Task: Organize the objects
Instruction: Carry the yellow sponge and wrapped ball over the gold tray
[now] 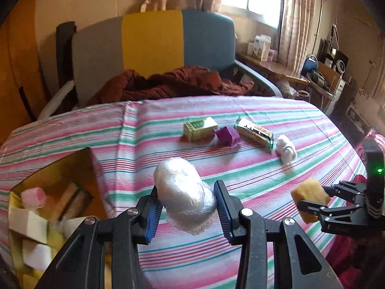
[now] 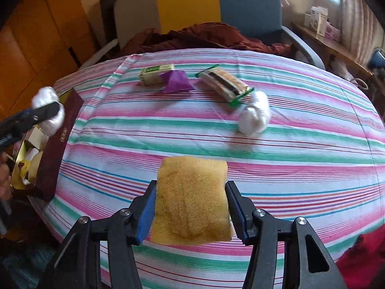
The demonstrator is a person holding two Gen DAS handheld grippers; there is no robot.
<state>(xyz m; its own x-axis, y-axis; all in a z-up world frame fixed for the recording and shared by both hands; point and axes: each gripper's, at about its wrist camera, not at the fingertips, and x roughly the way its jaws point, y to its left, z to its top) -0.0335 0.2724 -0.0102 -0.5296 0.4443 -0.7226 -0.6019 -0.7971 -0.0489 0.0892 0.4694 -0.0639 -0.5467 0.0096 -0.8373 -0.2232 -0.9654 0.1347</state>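
Item: the left gripper (image 1: pixel 186 208) is clamping a plastic-wrapped white bundle (image 1: pixel 184 193) between nearly closed pads, carrying it above the striped tablecloth (image 1: pixel 264 252) toward the open maroon box (image 2: pixel 57 142) at the left edge of the frame. Item: the right gripper (image 2: pixel 191 213) is squeezing a yellow sponge (image 2: pixel 191 198), its jaws partly closed and pressed against both sides of it, low centre in its own view. Remaining on the cloth, upper centre: a green carton (image 1: pixel 199 128), a purple wrapper (image 1: pixel 227 136) touching it, a green-edged biscuit packet (image 1: pixel 253 132) and a second white bundle (image 1: pixel 286 148) just beside that packet. Risks, as judgement: the slick wrap is bulging past the left pads, so the bundle could be slipping out if tilted; the box is looking crowded, so a drop could be bouncing off its contents or rim; both grippers heading for one box could be colliding. View differences: the left wrist view is showing the box interior, with pale blocks and a pink-and-white marshmallow-like piece (image 1: pixel 33 197), plus the right gripper side-on at lower right; the right wrist view is showing the box's maroon outer wall and the sponge's full face.
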